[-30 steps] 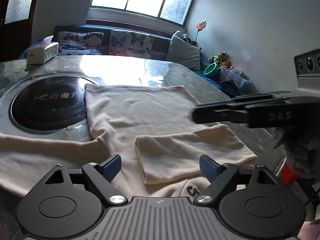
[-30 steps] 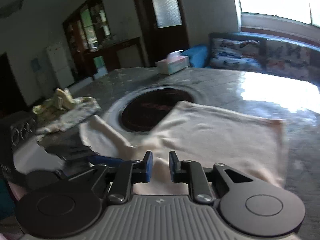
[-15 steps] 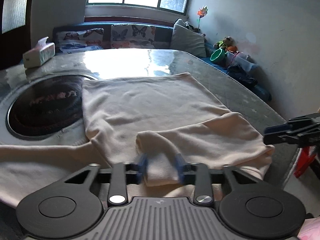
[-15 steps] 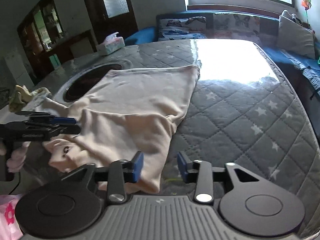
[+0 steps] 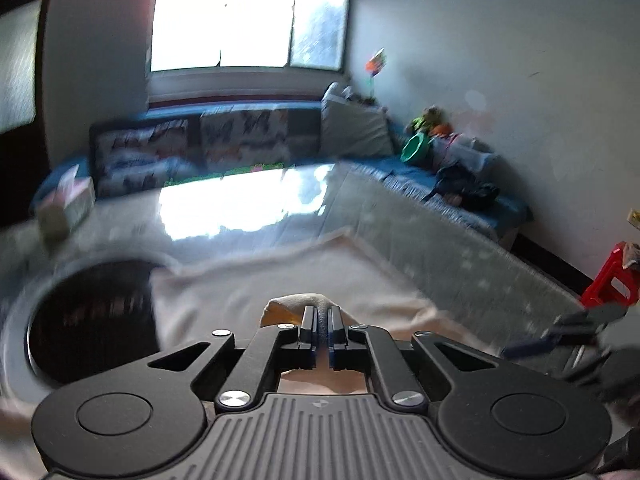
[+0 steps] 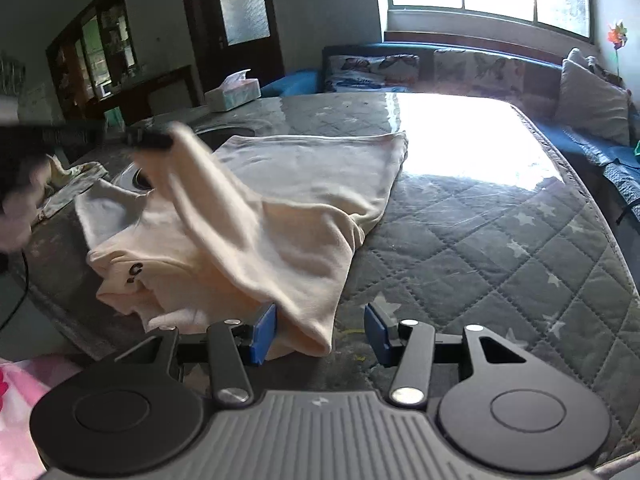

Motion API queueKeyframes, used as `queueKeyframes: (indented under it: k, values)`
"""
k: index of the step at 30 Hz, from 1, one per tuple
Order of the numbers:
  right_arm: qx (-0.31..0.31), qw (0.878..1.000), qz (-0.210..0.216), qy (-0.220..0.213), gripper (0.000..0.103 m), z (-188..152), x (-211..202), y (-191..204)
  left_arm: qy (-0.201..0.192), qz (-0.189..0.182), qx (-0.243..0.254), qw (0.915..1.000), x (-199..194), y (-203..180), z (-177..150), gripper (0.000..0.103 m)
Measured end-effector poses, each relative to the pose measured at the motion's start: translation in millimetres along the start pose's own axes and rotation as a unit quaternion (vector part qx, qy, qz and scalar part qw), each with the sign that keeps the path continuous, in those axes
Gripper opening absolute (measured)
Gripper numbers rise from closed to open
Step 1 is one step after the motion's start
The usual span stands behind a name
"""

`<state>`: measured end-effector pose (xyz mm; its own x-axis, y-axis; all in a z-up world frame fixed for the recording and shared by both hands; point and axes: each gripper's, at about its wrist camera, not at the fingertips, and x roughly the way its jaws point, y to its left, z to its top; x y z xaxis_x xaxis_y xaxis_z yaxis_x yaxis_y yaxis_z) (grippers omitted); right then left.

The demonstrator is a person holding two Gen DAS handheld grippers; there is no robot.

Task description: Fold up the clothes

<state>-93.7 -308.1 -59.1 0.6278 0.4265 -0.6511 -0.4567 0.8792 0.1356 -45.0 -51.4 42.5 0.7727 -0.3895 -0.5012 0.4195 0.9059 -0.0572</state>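
A cream sweatshirt [image 6: 304, 184] lies spread on the quilted grey table [image 6: 480, 240]; it also shows in the left wrist view [image 5: 280, 280]. My left gripper [image 5: 320, 320] is shut on the sweatshirt's sleeve [image 5: 296, 304] and holds it lifted. In the right wrist view the left gripper [image 6: 148, 138] is blurred at the upper left, with the sleeve [image 6: 224, 216] hanging from it down to my right gripper. My right gripper [image 6: 320, 332] is open with the sleeve's lower end between its pads. It shows blurred at the right of the left wrist view [image 5: 560, 336].
A round black hotplate [image 5: 92, 320] is set into the table under the sweatshirt's left side. A tissue box [image 6: 234, 94] stands at the far left. A crumpled cloth [image 6: 72, 176] lies at the left edge. A blue sofa [image 6: 440, 68] runs along the far side.
My left gripper has closed on the sleeve and lifted it up and to the left. My right gripper opened wider and now straddles the sleeve's lower end.
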Motion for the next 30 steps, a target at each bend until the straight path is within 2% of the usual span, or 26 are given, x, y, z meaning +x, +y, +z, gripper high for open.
queueKeyframes:
  k: [4,7,12,15,20,26,30]
  values:
    - [-0.011,1.0,-0.01,-0.027,0.049,-2.8,0.7,9.5,-0.021,-0.015,0.031,0.9992,-0.1,-19.1,29.9,0.005]
    - [-0.035,0.999,-0.025,-0.027,0.049,-5.8,5.4,15.9,-0.034,-0.023,0.05,0.9979,-0.8,-32.7,45.3,0.005]
    - [-0.052,0.995,-0.074,-0.038,0.049,-9.2,0.1,16.7,-0.049,-0.026,0.056,0.9969,-7.5,-37.3,51.8,0.005]
    - [-0.05,0.994,-0.091,-0.033,0.049,-12.2,-2.3,12.4,-0.038,-0.015,0.044,0.9982,-9.0,-29.8,41.7,0.005]
    - [-0.052,0.994,-0.096,-0.025,0.05,-16.7,-3.1,8.0,0.007,0.01,0.015,0.9998,-3.3,-9.0,7.4,0.005]
    - [-0.079,0.994,-0.08,-0.012,0.056,-17.2,-8.2,7.4,0.062,0.024,-0.019,0.9976,9.0,15.5,-32.4,0.006]
    - [-0.083,0.996,-0.044,0.011,0.056,-14.1,-15.1,3.9,0.078,0.025,-0.033,0.9961,10.7,23.0,-48.4,0.007]
